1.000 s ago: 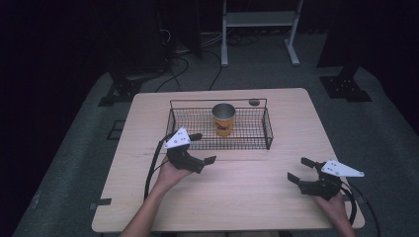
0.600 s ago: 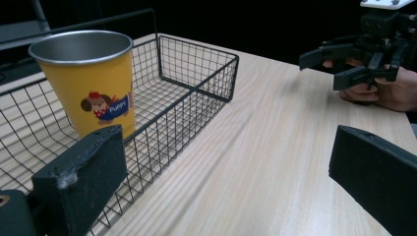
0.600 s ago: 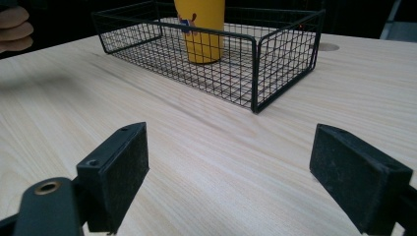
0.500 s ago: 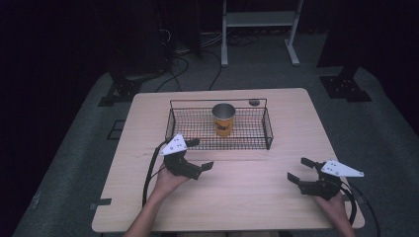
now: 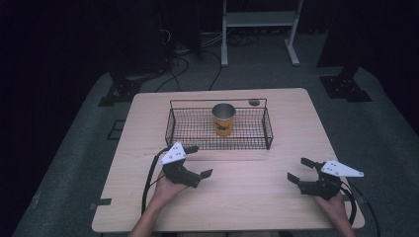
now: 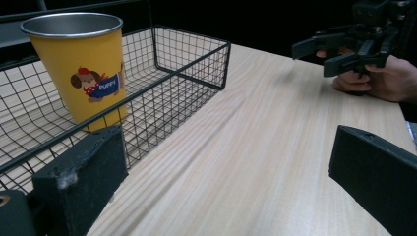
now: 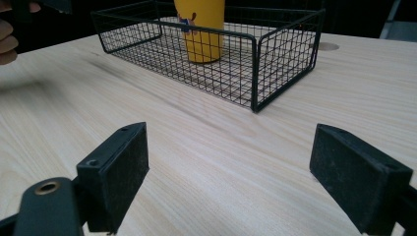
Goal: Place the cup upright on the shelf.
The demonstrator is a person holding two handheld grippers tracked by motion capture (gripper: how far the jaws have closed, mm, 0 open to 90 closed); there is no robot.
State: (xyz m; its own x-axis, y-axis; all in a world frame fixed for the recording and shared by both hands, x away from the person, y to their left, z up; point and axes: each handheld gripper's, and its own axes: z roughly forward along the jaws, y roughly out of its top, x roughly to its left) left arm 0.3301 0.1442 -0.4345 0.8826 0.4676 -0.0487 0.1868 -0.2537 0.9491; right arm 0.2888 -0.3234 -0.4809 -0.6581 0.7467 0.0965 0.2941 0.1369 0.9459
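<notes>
Since a second ago you have drawn your left gripper [image 5: 199, 161] back from the front wall of the wire basket [image 5: 173, 129], and it now sits lower in the high view, near the lower-left centre of the frame, with bare wood between it and the basket. Your yellow cup [image 5: 224, 118] stands upright inside the basket, about midway along its length, just above the centre of the high view; its metal rim is open to the top and a cartoon puppy print faces the near side. In the left gripper view the cup [image 6: 81, 69] fills the upper left, behind the basket's mesh [image 6: 192, 69], and your left jaws stand wide apart at the bottom corners with nothing between them but tabletop. Your right gripper [image 5: 301, 170] rests at the lower right of the high view, well apart from the basket, its jaws also spread wide and empty. In the right gripper view the basket [image 7: 275, 64] lies across the top of the frame with the cup's lower part [image 7: 201, 34] showing at top centre. Both grippers sit over the light wooden table [image 5: 257, 197], and a small round hole [image 5: 254, 102] marks the tabletop just behind the basket.
</notes>
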